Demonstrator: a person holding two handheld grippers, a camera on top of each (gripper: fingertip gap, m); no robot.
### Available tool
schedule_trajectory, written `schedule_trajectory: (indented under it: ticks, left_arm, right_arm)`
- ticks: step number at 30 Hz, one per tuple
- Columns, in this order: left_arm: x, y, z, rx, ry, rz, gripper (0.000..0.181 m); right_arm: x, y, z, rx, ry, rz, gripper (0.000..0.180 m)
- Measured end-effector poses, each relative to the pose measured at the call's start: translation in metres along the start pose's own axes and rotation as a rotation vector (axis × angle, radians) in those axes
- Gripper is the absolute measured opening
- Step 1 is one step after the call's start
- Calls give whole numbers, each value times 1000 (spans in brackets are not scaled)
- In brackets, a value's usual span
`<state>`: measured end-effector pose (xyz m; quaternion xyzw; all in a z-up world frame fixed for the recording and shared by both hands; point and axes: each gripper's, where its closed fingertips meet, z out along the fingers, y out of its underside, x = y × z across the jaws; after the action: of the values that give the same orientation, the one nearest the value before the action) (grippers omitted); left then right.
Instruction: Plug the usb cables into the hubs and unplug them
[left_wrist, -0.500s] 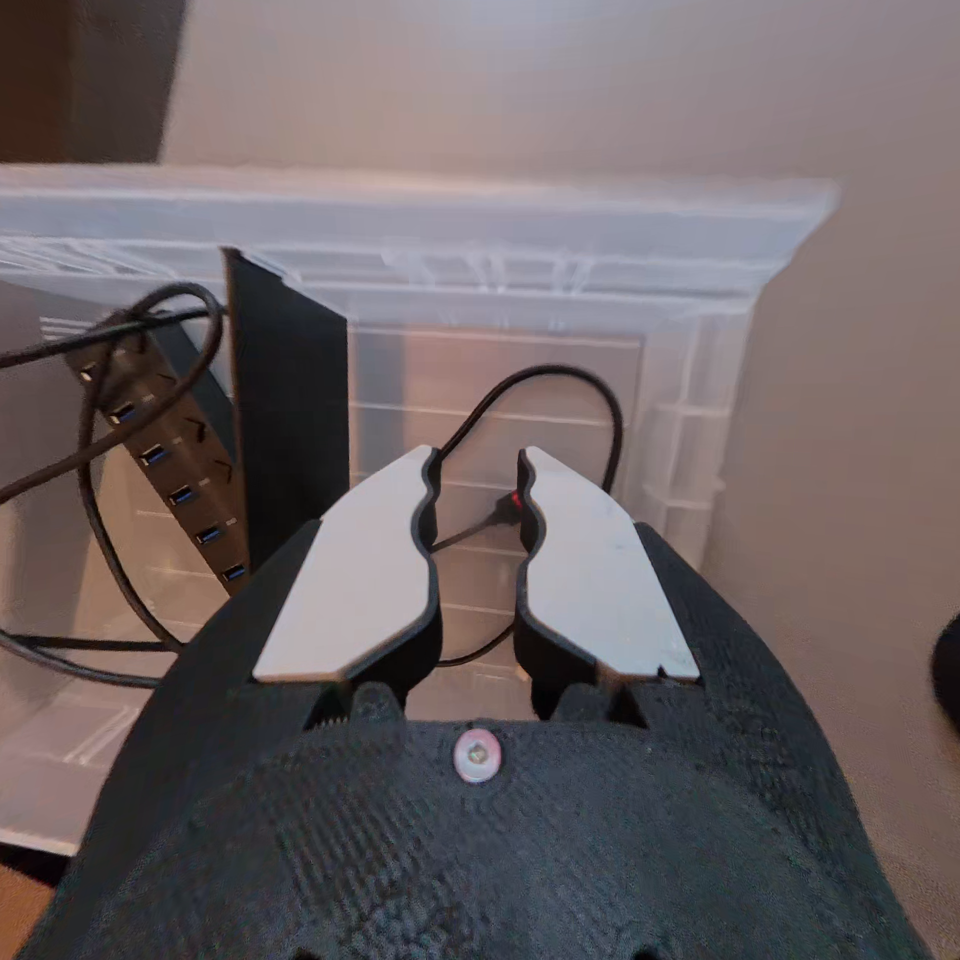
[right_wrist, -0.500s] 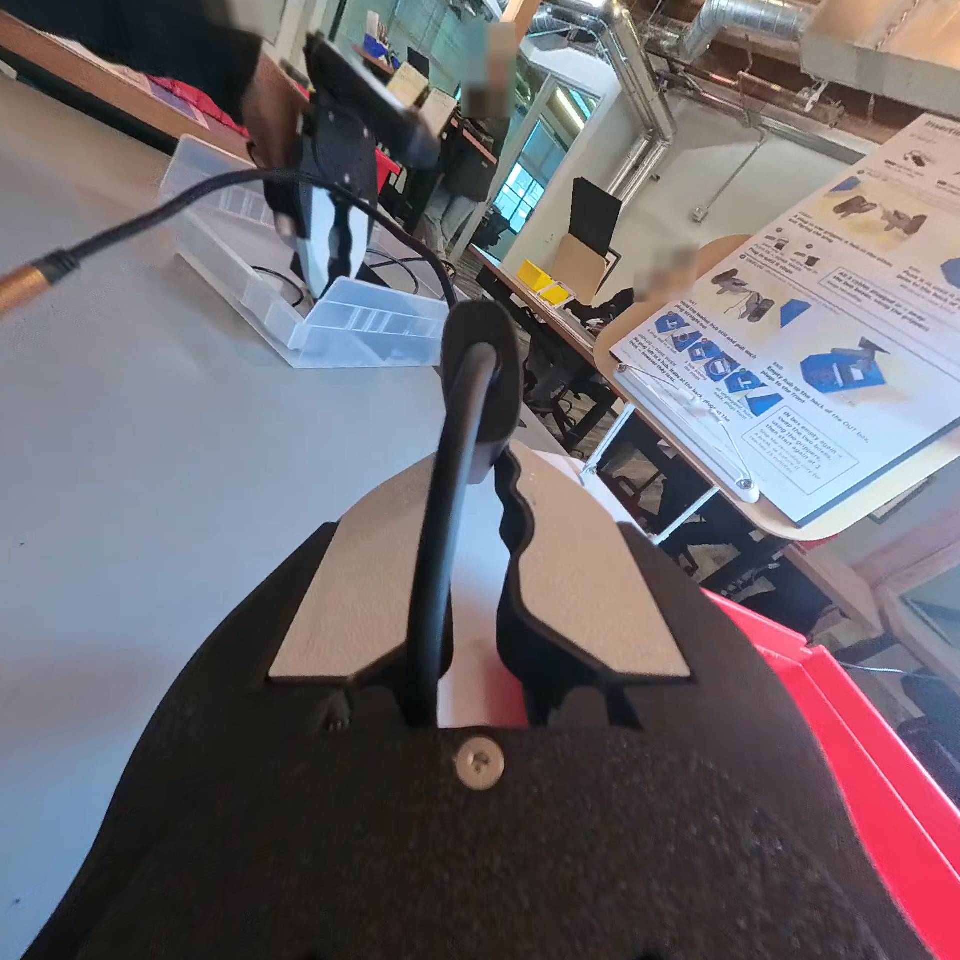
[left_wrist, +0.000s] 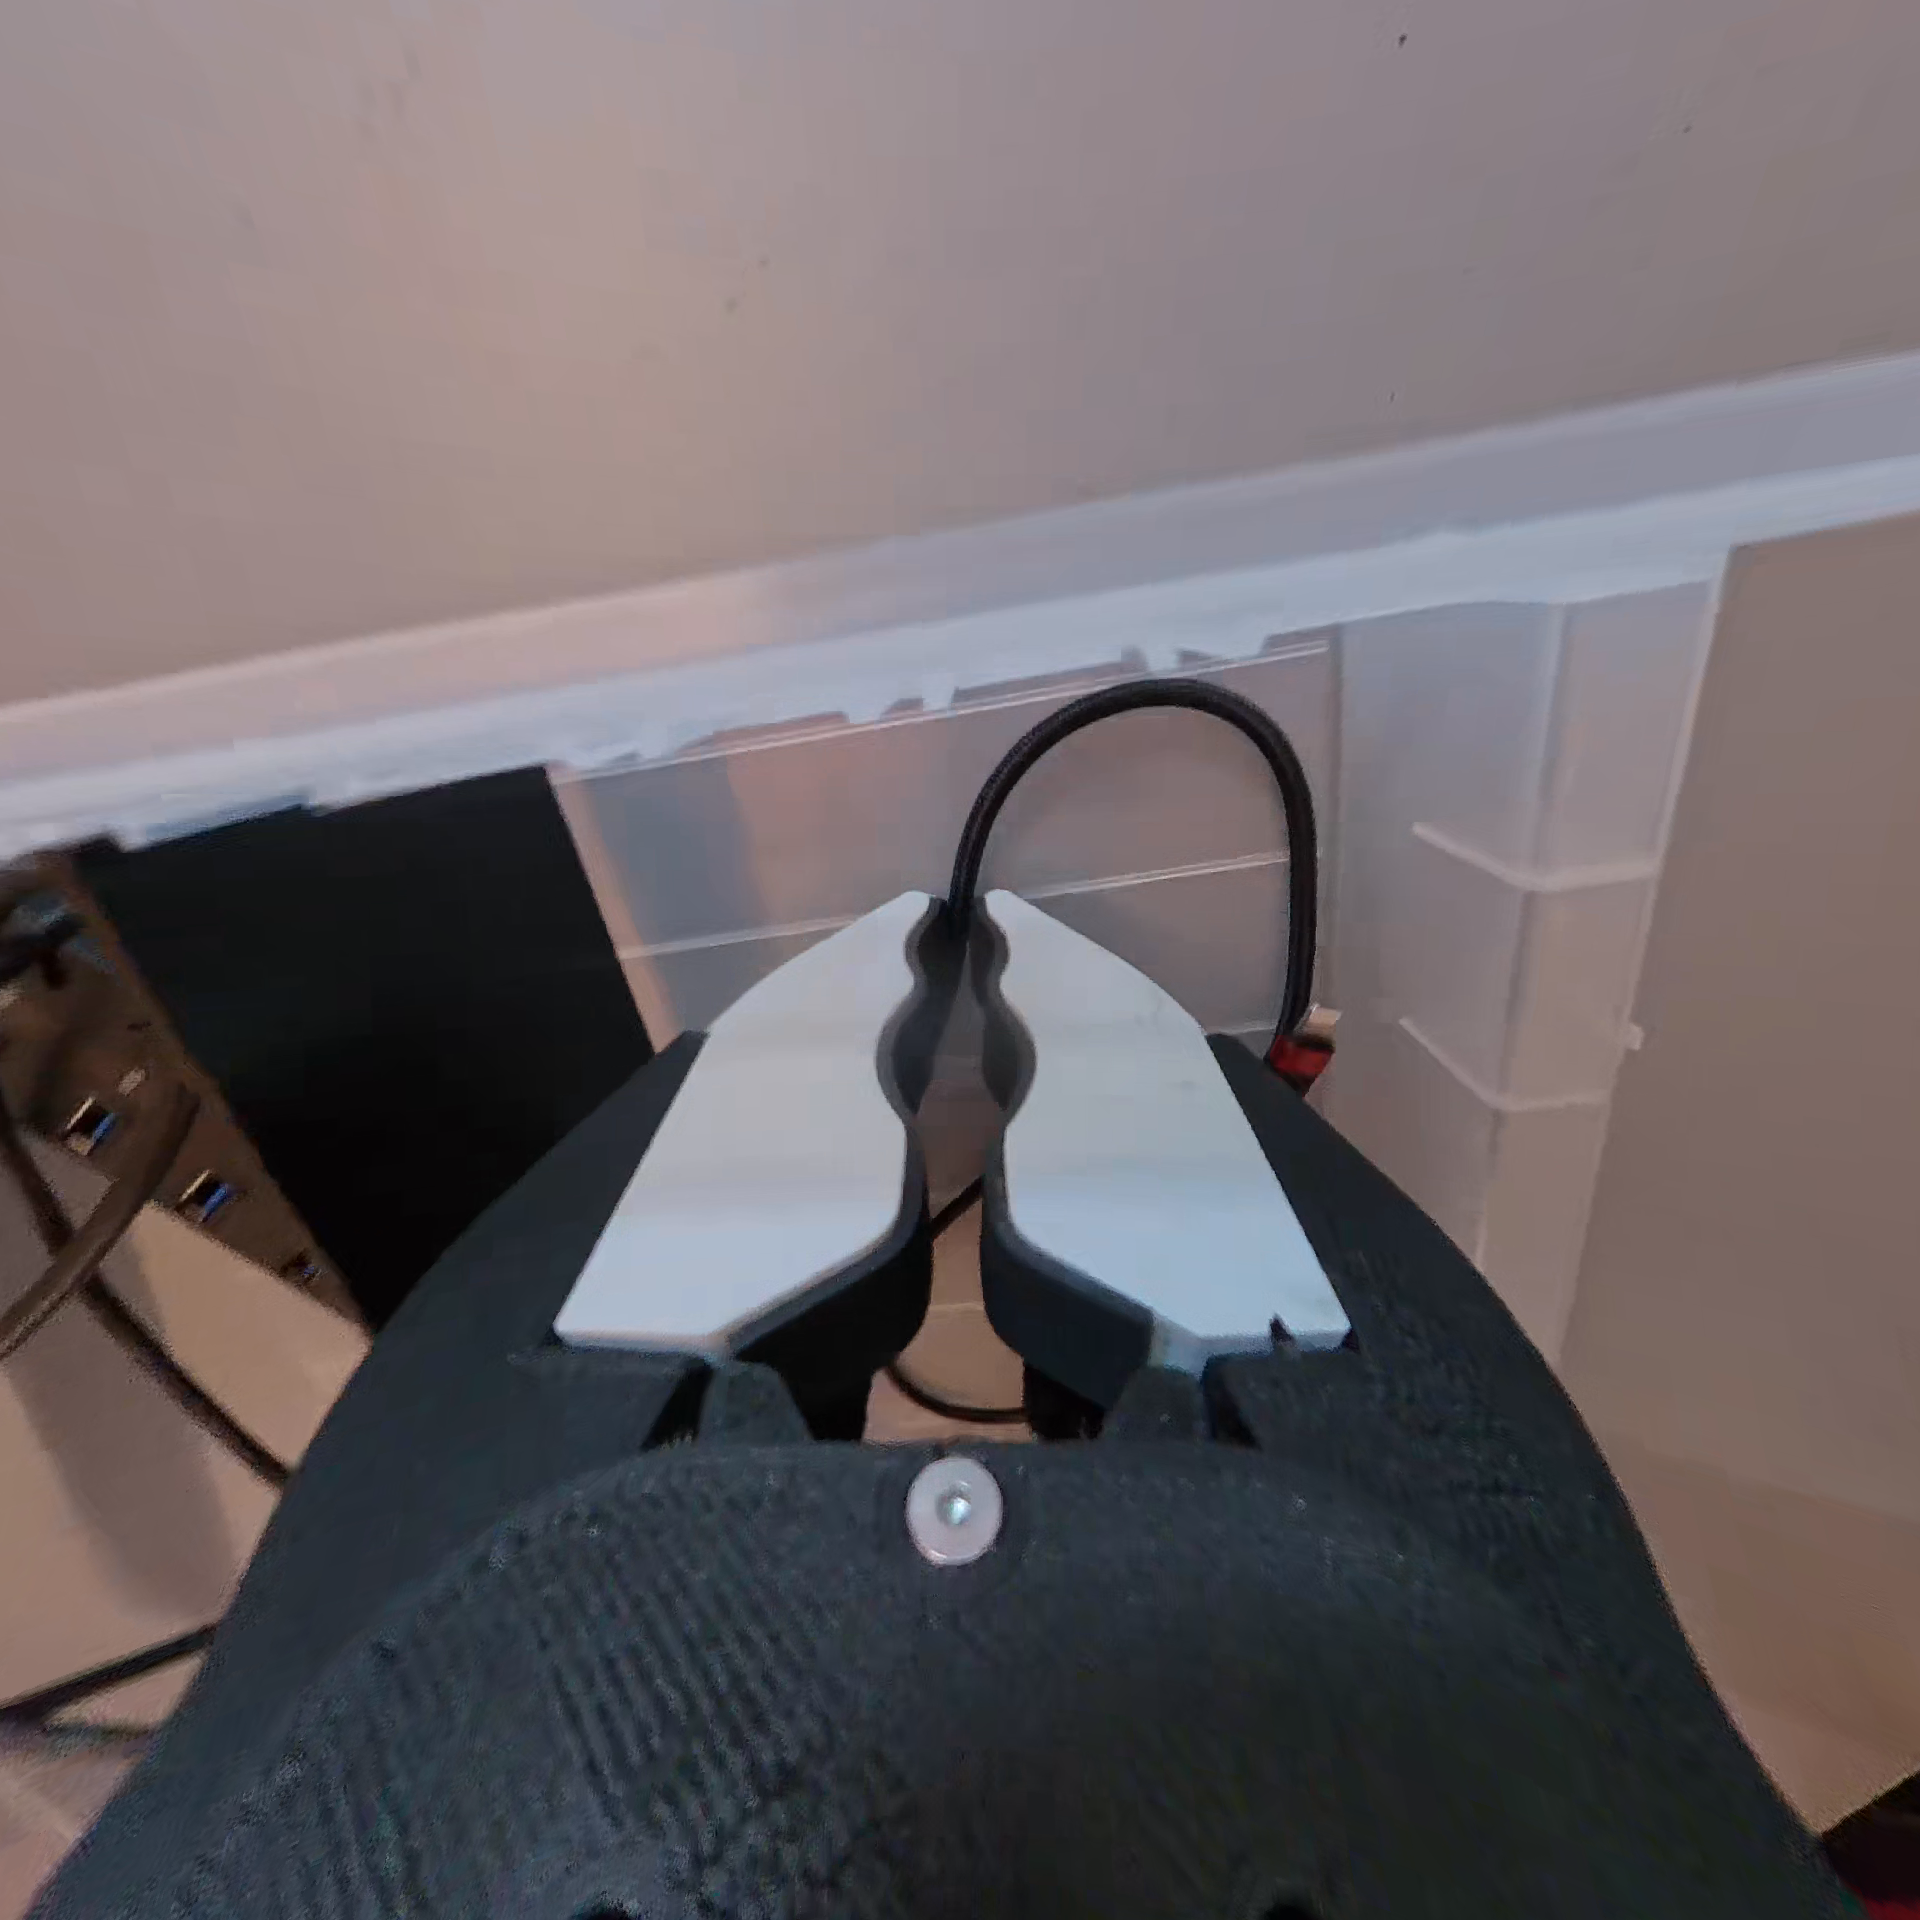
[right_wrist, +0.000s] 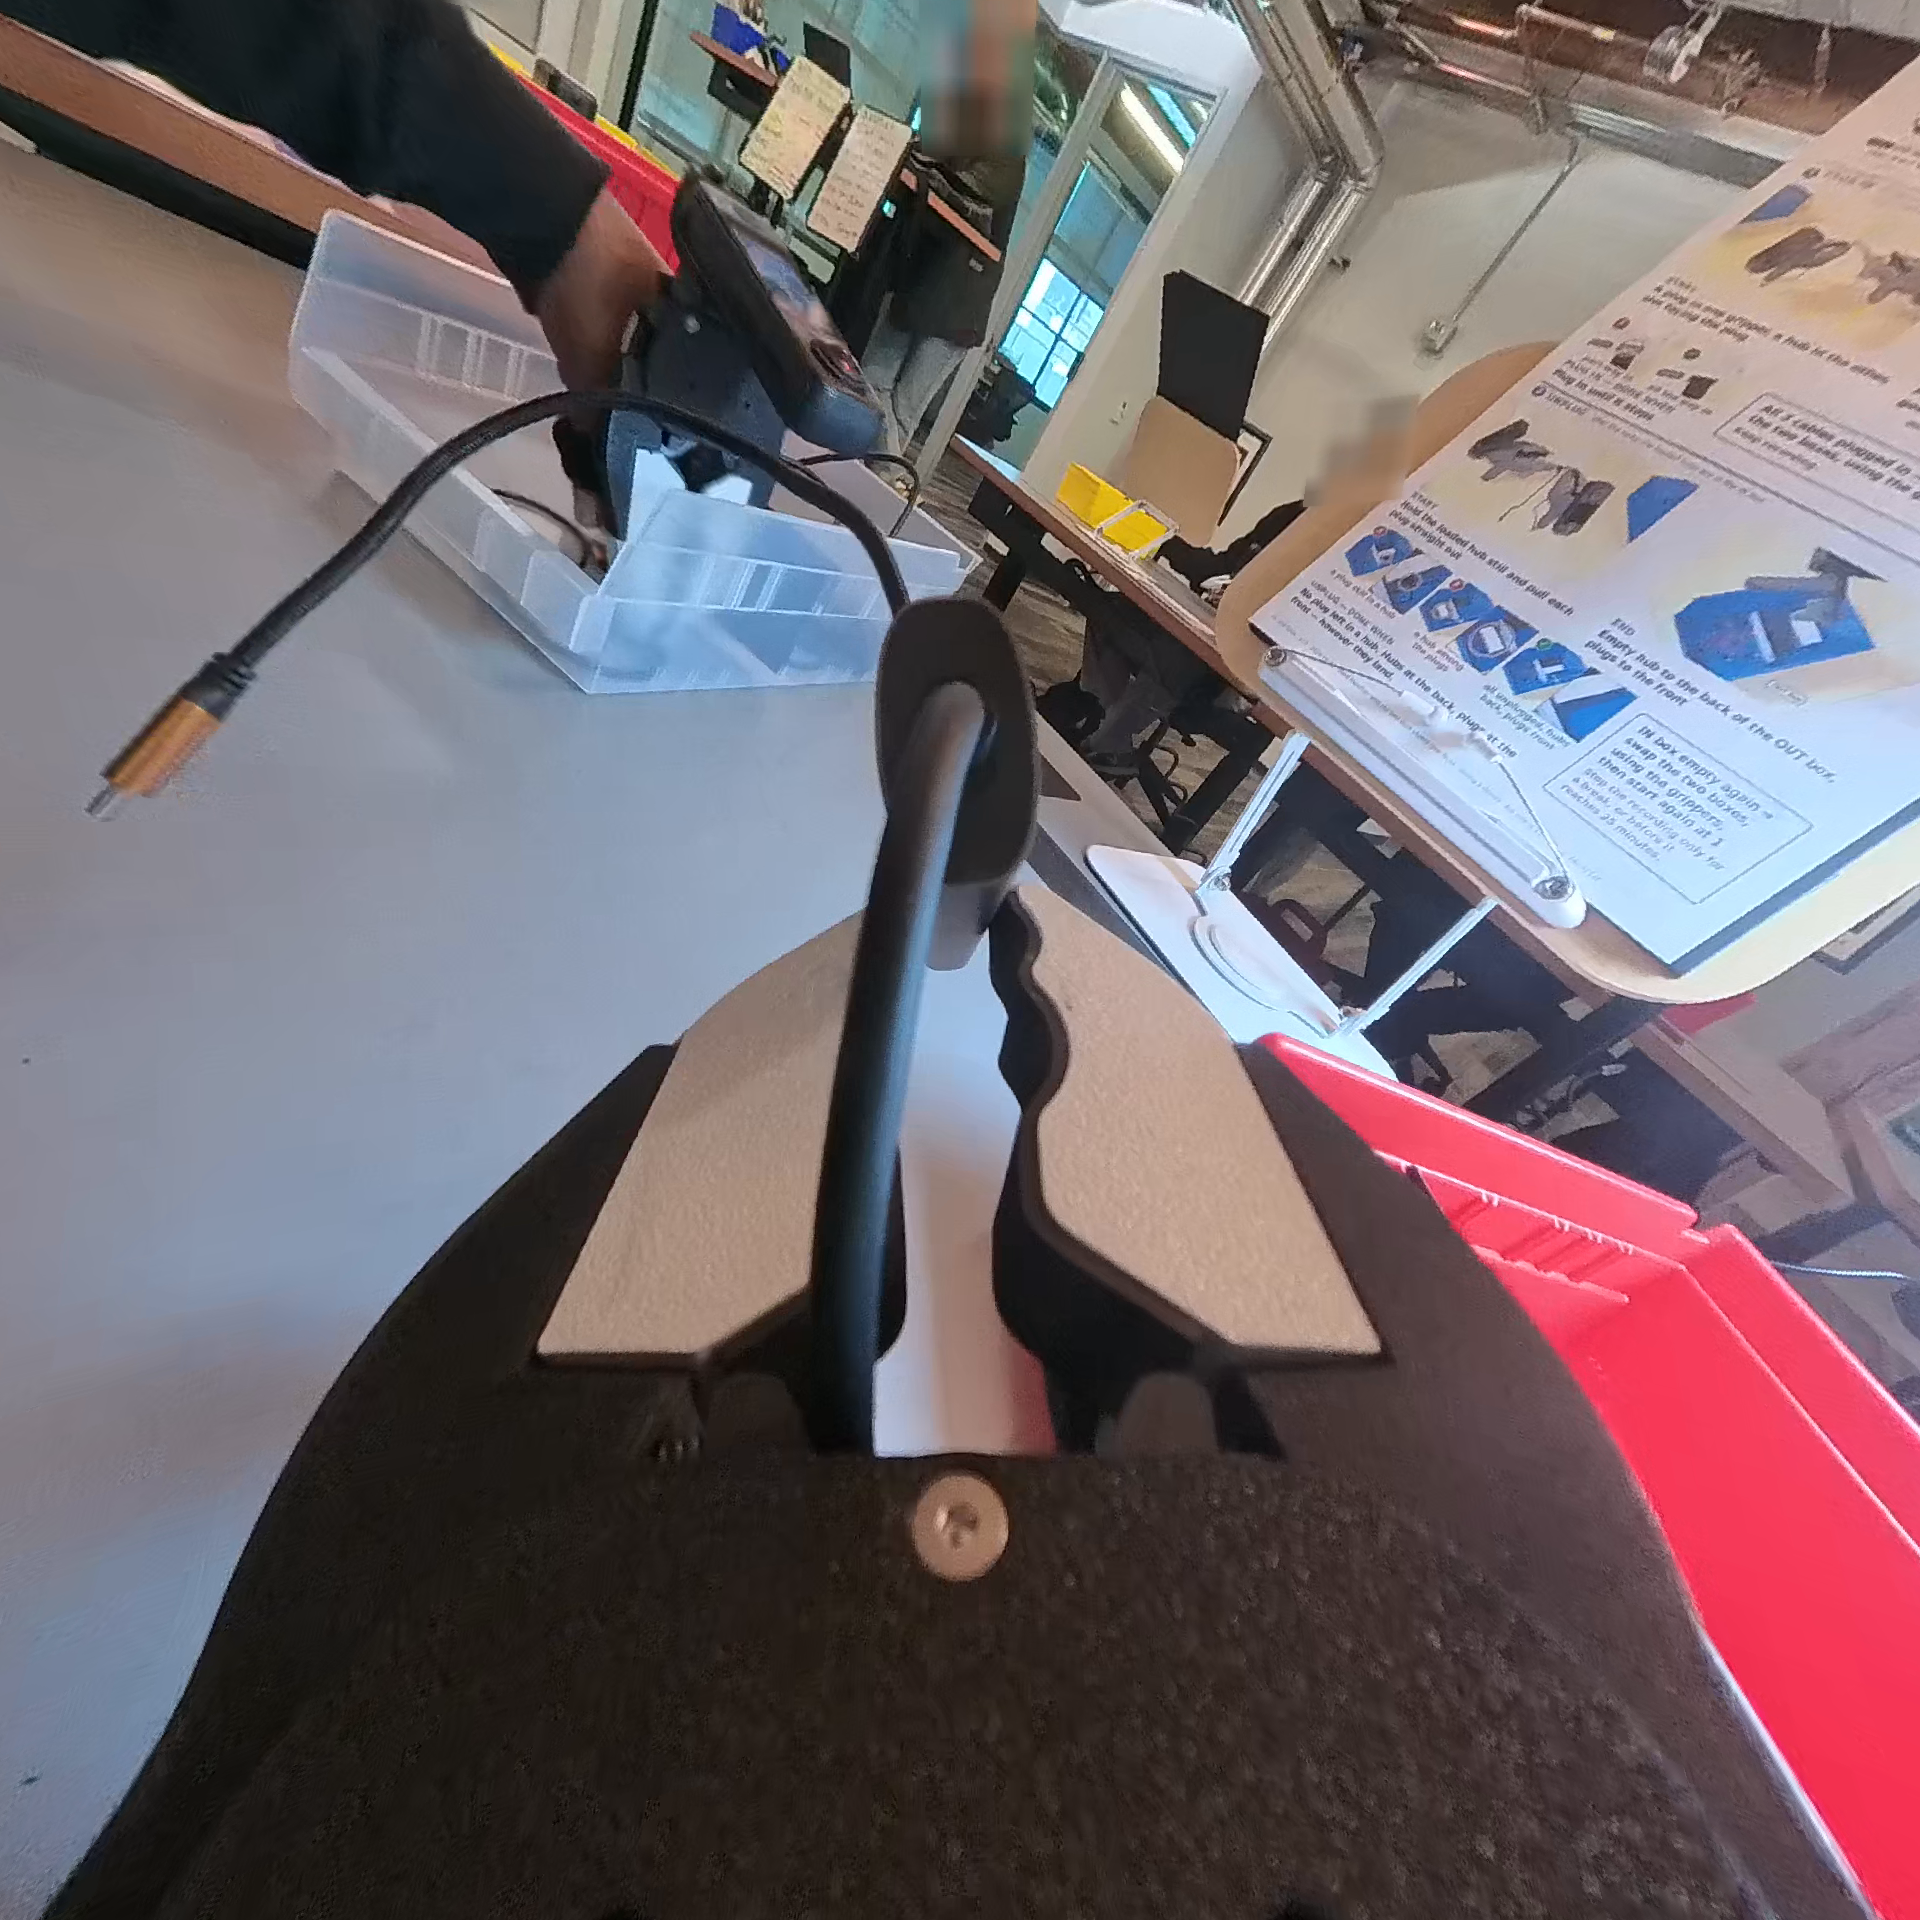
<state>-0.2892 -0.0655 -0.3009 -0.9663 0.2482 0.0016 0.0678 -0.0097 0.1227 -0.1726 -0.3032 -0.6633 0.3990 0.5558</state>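
The left gripper (left_wrist: 954, 920) is clenched on a thin black braided cable (left_wrist: 1132, 717) inside the clear plastic box (left_wrist: 1538, 883), likely to lift it out, while the right gripper (right_wrist: 961, 914) grasps a flat dark hub (right_wrist: 958, 769) upright, its long side pointing up.

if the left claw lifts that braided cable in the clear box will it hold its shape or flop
Likely semi-stiff: the braided cable stands in an arch above the left claw without support. Its free end would probably droop, since the red plug hangs low beside the claw. It looks thin, so probably light, and may snag on the clear box ribs.
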Motion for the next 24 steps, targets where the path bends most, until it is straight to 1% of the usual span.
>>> schedule_trajectory:
  ticks: [1,3,8,9,11,13,15,18,20,22,24]
  left_arm:
    - [0,-2,-9,31,-23,-1,4]
    - [1,-8,-42,138,-58,-58,4]
    - [1,-37,-168,507,-264,-186,4]
    - [8,-48,-190,599,-278,-189,4]
    - [35,-74,-228,804,-250,-158,3]
    - [65,-100,-250,983,-192,-141,3]
    - [98,-125,-257,1150,-111,-108,3]
    - [144,-156,-244,1378,35,-74,4]
    - [169,-174,-226,1514,153,-72,4]
    - [192,-189,-201,1614,280,-32,4]
    - [210,-197,-168,1605,373,17,4]
  right_arm:
    - [1,-1,-1,4,3,6,16]
    - [5,-4,-3,22,11,23,16]
    - [18,-16,-9,76,47,74,16]
    - [20,-18,-10,85,56,83,16]
    - [26,-21,-14,100,78,101,16]
    - [33,-22,-18,108,109,111,16]
    - [41,-22,-23,114,140,120,16]
    - [52,-18,-29,111,181,126,16]
    - [58,-14,-31,105,201,133,16]
    - [62,-9,-32,93,216,136,16]
    - [64,-3,-32,77,226,137,16]
